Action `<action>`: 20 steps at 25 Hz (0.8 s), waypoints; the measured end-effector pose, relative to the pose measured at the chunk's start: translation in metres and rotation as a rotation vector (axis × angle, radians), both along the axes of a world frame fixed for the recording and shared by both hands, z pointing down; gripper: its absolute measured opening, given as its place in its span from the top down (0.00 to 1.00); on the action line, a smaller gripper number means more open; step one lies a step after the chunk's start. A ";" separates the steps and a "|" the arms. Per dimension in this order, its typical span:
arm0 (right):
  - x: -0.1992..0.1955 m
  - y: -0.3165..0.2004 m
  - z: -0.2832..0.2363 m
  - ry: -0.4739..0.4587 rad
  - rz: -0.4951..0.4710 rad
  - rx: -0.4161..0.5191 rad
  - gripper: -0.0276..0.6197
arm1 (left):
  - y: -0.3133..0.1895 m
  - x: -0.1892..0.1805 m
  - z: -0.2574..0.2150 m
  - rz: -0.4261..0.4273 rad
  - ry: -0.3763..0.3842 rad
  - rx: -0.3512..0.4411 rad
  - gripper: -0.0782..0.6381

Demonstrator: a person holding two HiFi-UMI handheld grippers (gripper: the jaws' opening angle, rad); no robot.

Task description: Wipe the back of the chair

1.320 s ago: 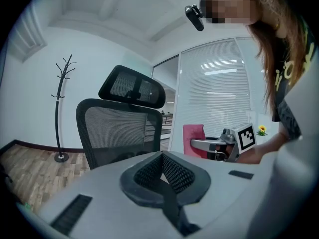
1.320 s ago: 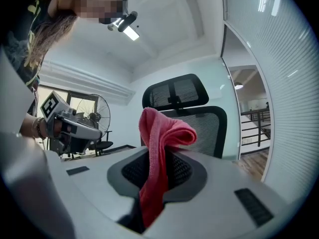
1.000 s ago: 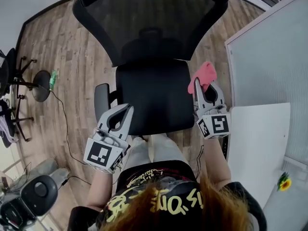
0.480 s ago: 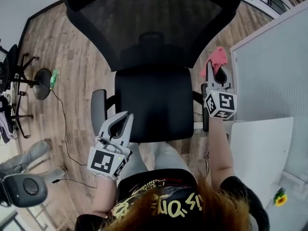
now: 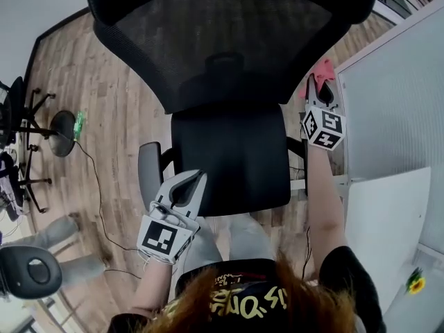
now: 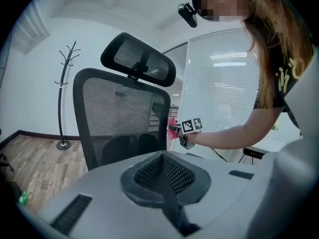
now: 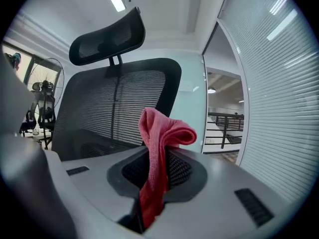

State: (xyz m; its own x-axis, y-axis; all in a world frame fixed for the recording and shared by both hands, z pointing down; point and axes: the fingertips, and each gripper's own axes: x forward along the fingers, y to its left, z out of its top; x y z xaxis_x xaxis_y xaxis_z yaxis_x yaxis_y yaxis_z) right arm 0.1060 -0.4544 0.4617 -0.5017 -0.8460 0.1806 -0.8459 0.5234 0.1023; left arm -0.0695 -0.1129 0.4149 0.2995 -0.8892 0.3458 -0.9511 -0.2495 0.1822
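A black office chair stands in front of me, its mesh back (image 5: 222, 40) at the top of the head view and its seat (image 5: 229, 158) below it. My right gripper (image 5: 321, 85) is raised beside the back's right edge, shut on a pink cloth (image 5: 323, 70). In the right gripper view the cloth (image 7: 159, 148) hangs folded between the jaws, with the mesh back (image 7: 114, 108) and the headrest (image 7: 107, 36) beyond it to the left. My left gripper (image 5: 193, 179) is shut and holds nothing, low at the seat's front left corner. The left gripper view faces the mesh back (image 6: 119, 118).
A grey armrest (image 5: 148, 168) stands left of the seat. A blind-covered glass partition (image 5: 395, 96) and a white desk (image 5: 385, 220) close off the right side. Another chair's base (image 5: 28, 116), a green bottle (image 5: 78, 125) and a cable lie on the wood floor at left. A coat rack (image 6: 64, 103) stands behind.
My right gripper has carried the pink cloth forward and up, from beside the seat to the right edge of the chair back. The left gripper has shifted slightly right.
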 end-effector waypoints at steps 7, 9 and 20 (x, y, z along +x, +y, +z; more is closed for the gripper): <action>-0.015 0.000 0.001 -0.006 0.071 0.020 0.86 | 0.002 -0.022 0.006 0.015 0.009 -0.014 0.90; -0.018 0.002 0.000 -0.009 0.097 0.030 0.86 | 0.003 -0.026 0.007 0.016 0.016 -0.019 0.90; -0.050 0.018 -0.003 0.037 0.101 0.103 0.86 | 0.012 -0.050 0.012 0.008 0.022 -0.020 0.90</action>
